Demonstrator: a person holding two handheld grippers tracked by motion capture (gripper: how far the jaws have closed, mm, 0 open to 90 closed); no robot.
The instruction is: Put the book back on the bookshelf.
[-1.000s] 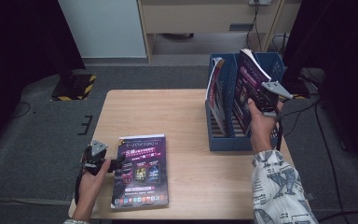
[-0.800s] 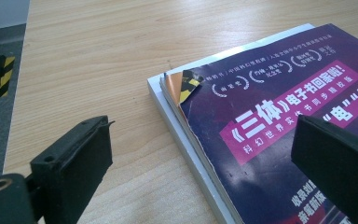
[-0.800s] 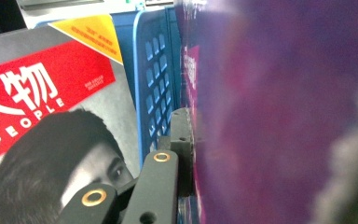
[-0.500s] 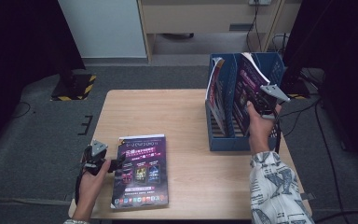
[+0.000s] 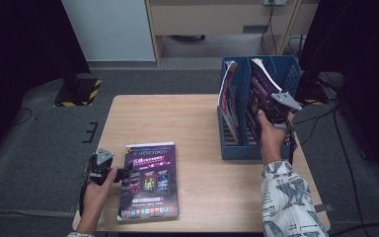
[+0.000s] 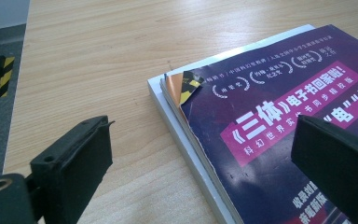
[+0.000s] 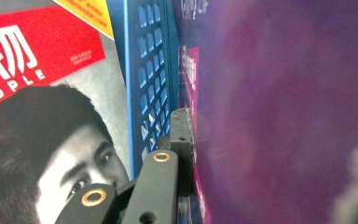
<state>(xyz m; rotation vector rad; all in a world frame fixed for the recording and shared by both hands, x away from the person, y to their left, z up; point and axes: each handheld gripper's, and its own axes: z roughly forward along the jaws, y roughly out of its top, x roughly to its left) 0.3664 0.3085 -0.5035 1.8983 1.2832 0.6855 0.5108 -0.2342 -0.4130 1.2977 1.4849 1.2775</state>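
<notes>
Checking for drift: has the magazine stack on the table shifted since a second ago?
No. The magazine stack lies at the same spot against the table's front edge, beside the left tongs.

A person's two forearms enter beside a wooden table point(image 5: 197, 123). The arm at the table's right edge wears a white sleeve point(image 5: 288, 202) printed with dark blue-grey patterns. Each hand carries a black two-jaw gripper. The left gripper point(image 5: 123, 174), at the table's left edge, has a grey three-cornered plate on top and blocky black jaws. The right gripper point(image 5: 272, 109) bears the same grey plate, a trailing black cable, and brass-ringed holes along its black arms.
</notes>
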